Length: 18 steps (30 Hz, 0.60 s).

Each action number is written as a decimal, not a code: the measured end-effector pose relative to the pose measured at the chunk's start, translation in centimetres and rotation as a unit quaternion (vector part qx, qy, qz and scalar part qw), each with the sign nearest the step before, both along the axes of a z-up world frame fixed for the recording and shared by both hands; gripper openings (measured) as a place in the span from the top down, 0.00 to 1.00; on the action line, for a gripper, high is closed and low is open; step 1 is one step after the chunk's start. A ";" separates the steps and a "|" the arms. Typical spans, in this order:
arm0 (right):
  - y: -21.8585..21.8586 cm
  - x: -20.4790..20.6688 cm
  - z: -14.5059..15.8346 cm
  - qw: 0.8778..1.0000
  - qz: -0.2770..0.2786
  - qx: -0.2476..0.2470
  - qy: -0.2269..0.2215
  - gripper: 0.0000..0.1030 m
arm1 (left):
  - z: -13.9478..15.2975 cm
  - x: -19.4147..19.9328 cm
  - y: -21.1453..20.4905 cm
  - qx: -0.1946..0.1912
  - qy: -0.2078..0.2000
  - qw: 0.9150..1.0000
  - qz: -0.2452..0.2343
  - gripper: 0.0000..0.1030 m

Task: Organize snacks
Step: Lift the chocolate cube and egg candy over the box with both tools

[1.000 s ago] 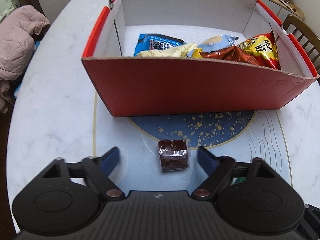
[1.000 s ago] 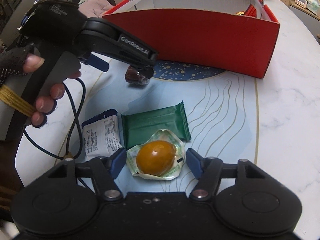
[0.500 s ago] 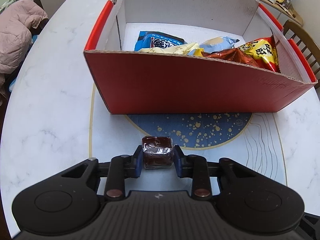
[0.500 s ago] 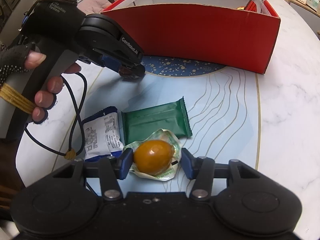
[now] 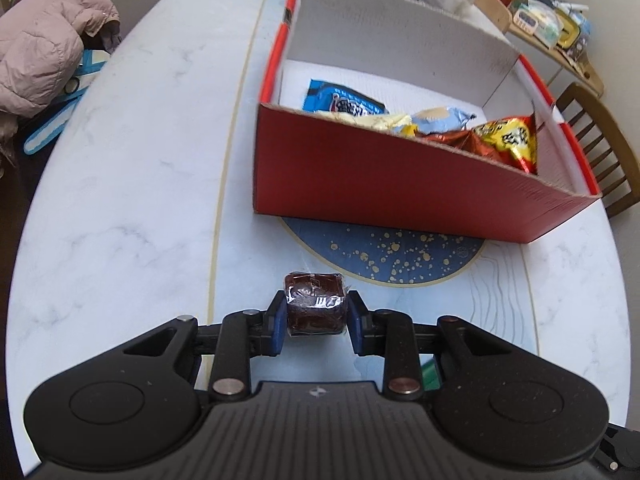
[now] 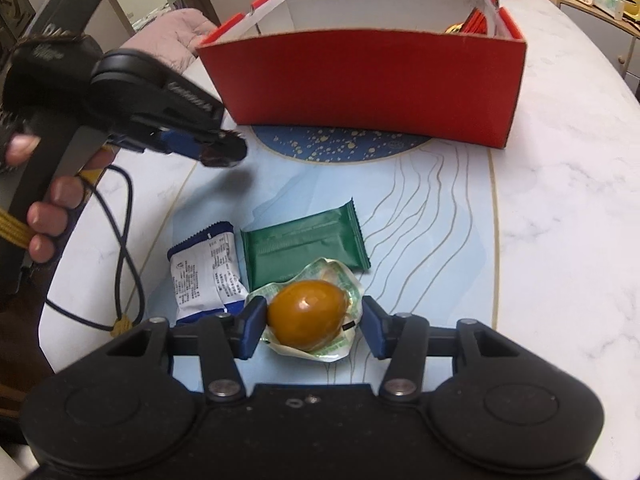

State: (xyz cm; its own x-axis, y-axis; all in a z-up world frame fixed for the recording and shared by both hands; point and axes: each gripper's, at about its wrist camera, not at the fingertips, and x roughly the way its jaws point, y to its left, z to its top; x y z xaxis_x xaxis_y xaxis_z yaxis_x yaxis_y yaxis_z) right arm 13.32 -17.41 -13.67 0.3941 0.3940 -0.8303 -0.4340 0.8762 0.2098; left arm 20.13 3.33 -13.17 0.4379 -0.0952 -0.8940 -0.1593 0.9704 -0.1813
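My left gripper (image 5: 315, 318) is shut on a dark brown wrapped cube snack (image 5: 314, 305) and holds it above the table, in front of the red cardboard box (image 5: 400, 184). The box holds several snack packets (image 5: 440, 124). The left gripper also shows in the right wrist view (image 6: 218, 150). My right gripper (image 6: 314, 326) has its jaws around an orange egg in a clear wrapper (image 6: 306, 316); the left pad touches it, the right pad stands just off the wrapper. A green packet (image 6: 304, 244) and a white-and-blue packet (image 6: 206, 270) lie just beyond.
The box (image 6: 372, 80) stands on a blue speckled mat (image 6: 340, 146) on a white marble table (image 6: 560, 200). A pink jacket (image 5: 44, 40) lies at the left edge. A wooden chair (image 5: 600, 148) stands at the right. A cable (image 6: 128, 240) hangs from the left gripper.
My left gripper closed on the brown cube, lifted it and moved left of the box. My right gripper narrowed around the egg and has moved nearer the box.
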 end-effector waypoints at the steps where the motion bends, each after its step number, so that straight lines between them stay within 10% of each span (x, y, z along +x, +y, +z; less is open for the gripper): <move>1: -0.1 -0.1 0.2 1.000 -0.002 0.002 -0.002 0.52 | 0.4 -0.2 0.0 -0.001 -0.004 1.000 0.001 0.71; 18: -0.7 -0.5 6.4 0.997 -0.002 0.020 -0.073 0.51 | 8.4 -2.3 0.8 -0.018 -0.089 0.996 0.003 0.71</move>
